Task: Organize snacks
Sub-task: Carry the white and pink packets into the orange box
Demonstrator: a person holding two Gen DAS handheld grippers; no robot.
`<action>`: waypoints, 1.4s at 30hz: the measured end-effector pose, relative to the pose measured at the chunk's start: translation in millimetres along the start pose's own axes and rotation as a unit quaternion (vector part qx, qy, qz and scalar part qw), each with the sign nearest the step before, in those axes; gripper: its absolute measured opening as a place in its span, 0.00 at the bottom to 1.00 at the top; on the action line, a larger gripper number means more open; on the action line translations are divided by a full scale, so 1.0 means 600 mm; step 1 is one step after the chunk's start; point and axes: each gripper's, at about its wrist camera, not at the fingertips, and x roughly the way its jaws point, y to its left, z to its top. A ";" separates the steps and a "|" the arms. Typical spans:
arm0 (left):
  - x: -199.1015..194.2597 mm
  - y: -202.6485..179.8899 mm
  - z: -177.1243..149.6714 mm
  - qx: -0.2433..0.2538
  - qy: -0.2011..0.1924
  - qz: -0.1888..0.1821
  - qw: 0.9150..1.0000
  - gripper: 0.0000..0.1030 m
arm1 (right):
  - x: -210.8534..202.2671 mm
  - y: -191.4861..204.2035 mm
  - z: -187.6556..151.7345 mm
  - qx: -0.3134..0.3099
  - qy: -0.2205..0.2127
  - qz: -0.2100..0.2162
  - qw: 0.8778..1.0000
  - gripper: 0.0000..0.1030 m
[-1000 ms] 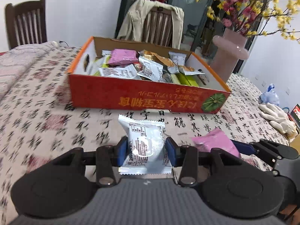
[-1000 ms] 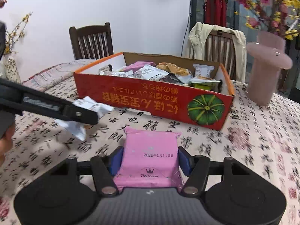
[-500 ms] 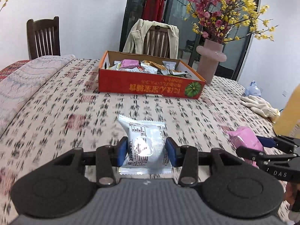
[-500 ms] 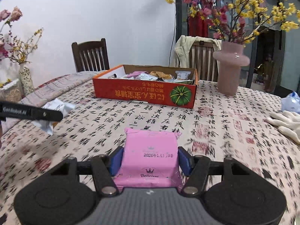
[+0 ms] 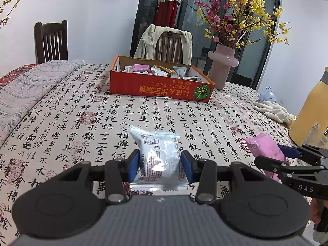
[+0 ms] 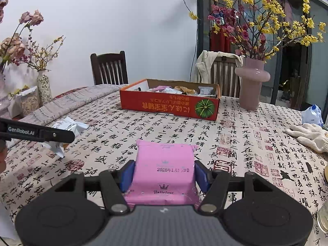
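Observation:
My left gripper (image 5: 160,165) is shut on a white snack packet (image 5: 160,157), held above the tablecloth. My right gripper (image 6: 164,174) is shut on a pink snack packet (image 6: 165,174). The red cardboard box (image 5: 162,88) with several snack packets inside stands far off at the table's far side, also in the right wrist view as the red box (image 6: 168,104). In the left wrist view the pink packet (image 5: 262,147) and the right gripper show at the right edge. In the right wrist view the white packet (image 6: 67,126) and the left gripper's finger (image 6: 37,133) show at the left.
A pink vase (image 6: 251,86) with flowering branches stands right of the box. White gloves (image 6: 307,135) lie at the table's right side. A yellow object (image 5: 313,112) stands at the right. Two chairs (image 6: 109,67) stand behind the table, one draped with a jacket (image 5: 164,41).
Both grippers have pulled back from the red box toward the near side of the table, each carrying its packet. The box now looks much smaller and farther away.

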 end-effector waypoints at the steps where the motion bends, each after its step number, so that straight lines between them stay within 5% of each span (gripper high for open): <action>1: -0.001 -0.001 -0.001 0.000 0.000 0.000 1.000 0.43 | -0.001 0.001 -0.001 0.000 -0.001 0.000 1.000 0.59; 15: 0.035 -0.003 0.034 0.004 0.006 -0.003 1.000 0.43 | 0.028 -0.010 0.018 0.003 0.003 0.001 1.000 0.59; 26: 0.127 -0.020 0.165 0.023 0.013 -0.057 0.998 0.43 | 0.084 -0.077 0.122 0.012 -0.023 0.012 1.000 0.59; 35: 0.263 -0.018 0.310 0.013 -0.001 -0.060 0.998 0.43 | 0.205 -0.149 0.237 0.028 -0.028 0.004 0.999 0.59; 42: 0.408 -0.033 0.390 -0.013 0.014 -0.086 0.996 0.43 | 0.370 -0.208 0.314 0.066 -0.016 0.000 0.998 0.59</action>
